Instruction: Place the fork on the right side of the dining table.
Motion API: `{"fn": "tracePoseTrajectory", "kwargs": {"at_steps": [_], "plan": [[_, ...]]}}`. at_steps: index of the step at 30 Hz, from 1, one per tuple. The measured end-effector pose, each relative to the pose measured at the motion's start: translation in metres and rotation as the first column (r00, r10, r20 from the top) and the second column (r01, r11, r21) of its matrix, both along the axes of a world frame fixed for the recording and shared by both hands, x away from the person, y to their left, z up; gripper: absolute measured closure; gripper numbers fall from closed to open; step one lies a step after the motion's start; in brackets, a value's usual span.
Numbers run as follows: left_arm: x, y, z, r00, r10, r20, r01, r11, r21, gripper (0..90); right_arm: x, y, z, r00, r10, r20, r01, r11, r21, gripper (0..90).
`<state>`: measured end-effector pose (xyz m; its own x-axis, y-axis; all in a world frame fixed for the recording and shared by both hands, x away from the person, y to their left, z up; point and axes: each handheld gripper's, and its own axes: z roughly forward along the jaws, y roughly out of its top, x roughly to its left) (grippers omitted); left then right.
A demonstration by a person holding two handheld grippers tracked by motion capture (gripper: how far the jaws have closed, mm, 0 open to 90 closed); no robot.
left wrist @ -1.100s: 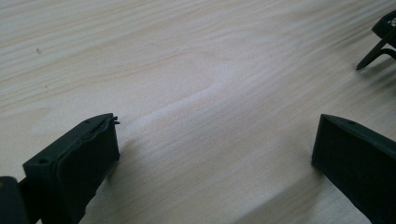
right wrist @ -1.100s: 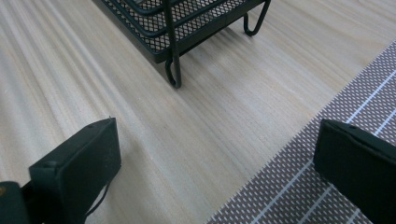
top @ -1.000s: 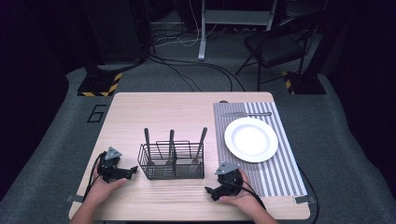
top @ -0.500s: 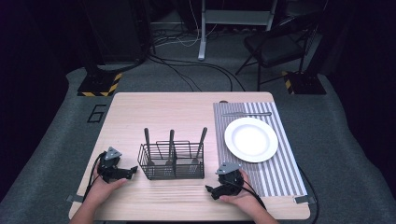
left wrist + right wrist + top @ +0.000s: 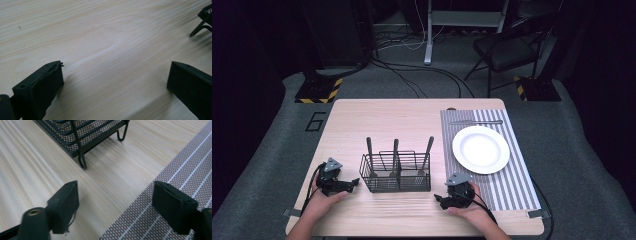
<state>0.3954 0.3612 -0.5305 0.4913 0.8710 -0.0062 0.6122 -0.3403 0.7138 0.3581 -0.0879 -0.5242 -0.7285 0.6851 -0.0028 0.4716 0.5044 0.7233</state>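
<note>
left claw (image 5: pixel 353 183): black, grey plate | right claw (image 5: pixel 438 199): black, cabled

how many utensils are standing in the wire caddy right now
3, all upright in the wire caddy: left utensil, middle utensil, right utensil. Only handles show, so their types are unclear.

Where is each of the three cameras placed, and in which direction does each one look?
High view: above the person's side, looking forward and down on the wooden table, wire cutlery caddy, white plate; both hands, left gripper, right gripper show.
Left gripper view: on the left gripper, looking down at bare tabletop; jaws apart.
Right gripper view: on the right gripper, facing caddy feet and striped placemat; jaws apart.
Shared: all three views show the caddy and the table.
</note>
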Motion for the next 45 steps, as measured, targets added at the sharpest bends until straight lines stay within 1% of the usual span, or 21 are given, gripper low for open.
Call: {"fn": "tracePoseTrajectory", "kwargs": {"at_steps": [2, 3, 6, 7, 10, 11, 12, 13, 16, 17, 19, 20, 26, 27, 28, 30, 33, 36, 37, 40, 45], "plan": [[0.000, 0.000, 0.000, 1.0000, 0.000, 0.000, 0.000, 1.0000, -0.001, 0.3, 0.000, 0.000, 0.001, 0.9999, -0.004, -0.011, 0.004, 1.000, 0.004, 24.1], [0.000, 0.000, 0.000, 1.0000, 0.000, 0.000, 0.000, 1.0000, -0.001, 0.3, -0.002, -0.001, 0.005, 1.0000, -0.007, -0.003, 0.007, 1.000, 0.012, 25.3], [0.000, 0.000, 0.000, 1.0000, 0.001, 0.000, -0.001, 1.0000, -0.001, 0.3, -0.003, -0.001, 0.008, 0.9999, -0.004, 0.013, 0.004, 1.000, 0.001, 25.9], [0.000, 0.000, 0.000, 1.0000, 0.000, 0.000, 0.000, 1.0000, 0.000, 0.3, -0.005, 0.000, 0.013, 0.9999, -0.005, 0.013, 0.005, 1.000, 0.008, 27.3], [0.000, 0.000, 0.000, 1.0000, 0.000, 0.000, 0.000, 1.0000, -0.001, 0.3, -0.006, 0.001, 0.017, 0.9999, -0.007, 0.010, 0.007, 1.000, 0.023, 28.3], [0.000, 0.000, 0.000, 1.0000, 0.000, 0.000, 0.000, 1.0000, 0.000, 0.3, -0.007, 0.001, 0.021, 0.9999, 0.002, 0.015, -0.003, 1.000, 0.030, 29.4], [0.000, 0.000, 0.000, 1.0000, 0.000, 0.000, 0.000, 1.0000, 0.000, 0.3, -0.007, 0.001, 0.021, 0.9999, 0.002, 0.015, -0.003, 1.000, 0.030, 29.4], [0.000, 0.000, 0.000, 1.0000, 0.001, 0.000, -0.001, 1.0000, 0.000, 0.3, -0.008, 0.000, 0.025, 1.0000, 0.008, 0.005, -0.009, 0.999, 0.039, 30.2], [0.000, 0.000, 0.000, 1.0000, 0.001, 0.000, -0.001, 1.0000, 0.000, 0.3, -0.008, 0.000, 0.030, 0.9999, 0.011, 0.008, -0.011, 0.999, 0.047, 31.8], [0.000, 0.000, 0.000, 1.0000, 0.000, 0.000, 0.000, 1.0000, 0.000, 0.2, -0.009, 0.000, 0.035, 0.9999, 0.016, 0.006, -0.016, 0.999, 0.052, 32.8], [0.000, 0.000, 0.000, 1.0000, 0.001, 0.000, -0.001, 1.0000, 0.002, 0.3, -0.008, -0.001, 0.040, 0.9999, 0.011, 0.005, -0.011, 0.998, 0.058, 33.5], [0.000, 0.000, 0.000, 1.0000, 0.001, 0.001, -0.001, 1.0000, 0.001, 0.3, -0.008, -0.001, 0.042, 1.0000, 0.005, -0.005, -0.005, 0.998, 0.068, 33.8], [0.000, 0.000, 0.000, 1.0000, 0.000, 0.000, 0.000, 1.0000, 0.000, 0.3, -0.002, -0.005, 0.057, 0.9999, -0.008, -0.014, 0.009, 0.996, 0.088, 35.5], [0.000, 0.000, 0.000, 1.0000, 0.000, 0.000, 0.000, 1.0000, 0.000, 0.3, -0.002, -0.005, 0.057, 0.9999, -0.008, -0.014, 0.009, 0.996, 0.088, 35.5], [0.000, 0.000, 0.000, 1.0000, 0.000, 0.000, 0.000, 1.0000, 0.000, 0.3, 0.001, -0.006, 0.062, 0.9999, -0.009, -0.011, 0.010, 0.995, 0.097, 36.3], [0.000, 0.000, 0.000, 1.0000, 0.000, 0.000, 0.000, 1.0000, 0.000, 0.3, 0.002, -0.006, 0.067, 0.9999, -0.016, 0.000, 0.015, 0.995, 0.097, 37.4], [0.000, 0.000, 0.000, 1.0000, 0.000, 0.000, 0.000, 1.0000, 0.000, 0.3, 0.004, -0.007, 0.072, 0.9998, -0.018, 0.009, 0.017, 0.995, 0.100, 39.2], [0.000, 0.000, 0.000, 1.0000, 0.000, 0.000, 0.000, 1.0000, 0.000, 0.3, 0.006, -0.009, 0.079, 0.9994, -0.035, 0.006, 0.034, 0.993, 0.115, 42.0], [0.000, 0.000, 0.000, 1.0000, -0.001, 0.000, 0.001, 1.0000, 0.000, 0.3, 0.007, -0.011, 0.084, 0.9994, -0.036, 0.005, 0.035, 0.992, 0.118, 42.9], [0.000, 0.000, 0.000, 1.0000, -0.001, 0.000, 0.001, 1.0000, 0.000, 0.3, 0.011, -0.012, 0.091, 0.9993, -0.036, 0.015, 0.034, 0.993, 0.111, 43.2], [0.000, 0.000, 0.000, 1.0000, -0.001, 0.000, 0.001, 1.0000, -0.001, 0.3, 0.015, -0.014, 0.101, 0.9991, -0.041, 0.015, 0.038, 0.992, 0.117, 43.2]]}}
